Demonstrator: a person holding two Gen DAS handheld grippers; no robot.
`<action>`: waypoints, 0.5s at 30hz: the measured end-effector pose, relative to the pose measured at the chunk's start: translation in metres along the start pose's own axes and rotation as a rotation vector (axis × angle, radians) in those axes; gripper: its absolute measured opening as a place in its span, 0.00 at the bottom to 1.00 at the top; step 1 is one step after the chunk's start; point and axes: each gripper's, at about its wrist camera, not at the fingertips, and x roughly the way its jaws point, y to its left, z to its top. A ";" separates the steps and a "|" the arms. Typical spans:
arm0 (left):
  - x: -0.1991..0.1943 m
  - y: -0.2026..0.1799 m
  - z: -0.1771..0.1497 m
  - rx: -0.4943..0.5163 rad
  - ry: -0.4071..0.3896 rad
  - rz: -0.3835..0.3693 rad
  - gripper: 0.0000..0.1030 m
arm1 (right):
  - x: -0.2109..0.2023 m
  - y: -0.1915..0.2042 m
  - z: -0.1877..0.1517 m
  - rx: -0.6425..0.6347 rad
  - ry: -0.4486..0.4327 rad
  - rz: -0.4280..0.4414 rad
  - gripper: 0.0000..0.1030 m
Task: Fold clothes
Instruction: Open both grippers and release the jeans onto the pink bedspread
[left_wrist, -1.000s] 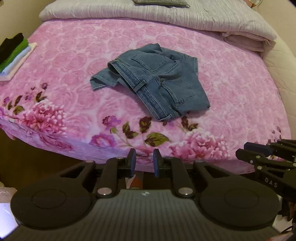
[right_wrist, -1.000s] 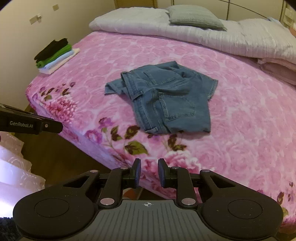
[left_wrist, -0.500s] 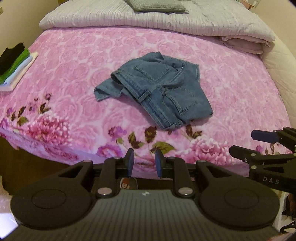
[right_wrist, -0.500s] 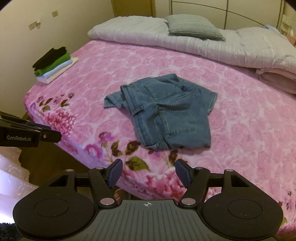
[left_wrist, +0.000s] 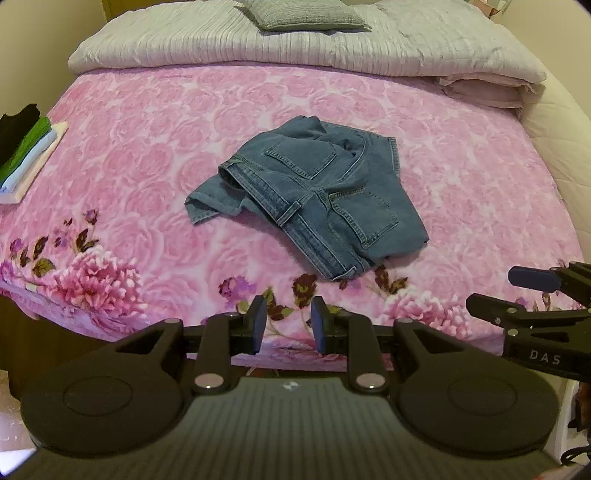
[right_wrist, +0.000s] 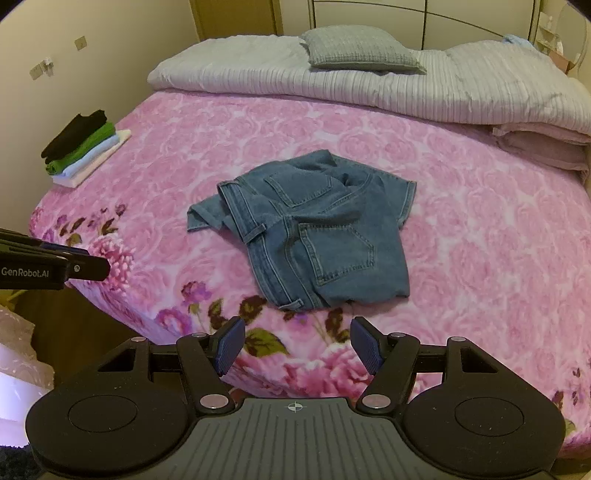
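Denim item: blue denim shorts lie crumpled near the middle of the bed, back pockets up, waistband turned toward the left, one leg hem poking out on the left side.
Surface: pink rose-print blanket covers the bed; the shorts rest directly on it, apart from everything else.
Left claw: the left claw hangs at the near bed edge, empty, jaws parted by a narrow gap, touching no cloth.
Right claw: the right claw sits at the same near edge, empty, jaws spread wide.
Key relation: the shorts lie ahead of both claws, up the bed. The long axis, judged by the waistband line, runs diagonally from far left to near right. The near waistband corner is the closest part of the garment.
Nearer claw: the right claw appears nearer; that corner lies just beyond its spread jaws. The left claw has more blanket between itself and the denim.
Step in hand: approach, judged; no grasp is made and folding has not begun.
Next move requirement: likely the garment needs flattening first, with the right claw on the near corner and the left claw on the left hem.
Risk: thick denim layers may be pinched together with the blanket.
Other items: a folded clothes stack lies at the far left edge; a grey pillow rests on a rolled quilt at the head.
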 end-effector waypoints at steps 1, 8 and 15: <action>0.001 -0.001 -0.002 -0.004 0.004 0.002 0.20 | 0.001 -0.001 -0.001 0.000 0.003 0.001 0.65; 0.006 -0.003 -0.020 -0.033 0.032 0.007 0.21 | 0.005 -0.009 -0.013 -0.011 0.034 0.013 0.65; 0.018 0.007 -0.044 -0.075 0.102 0.014 0.21 | 0.019 -0.013 -0.025 -0.022 0.066 0.021 0.65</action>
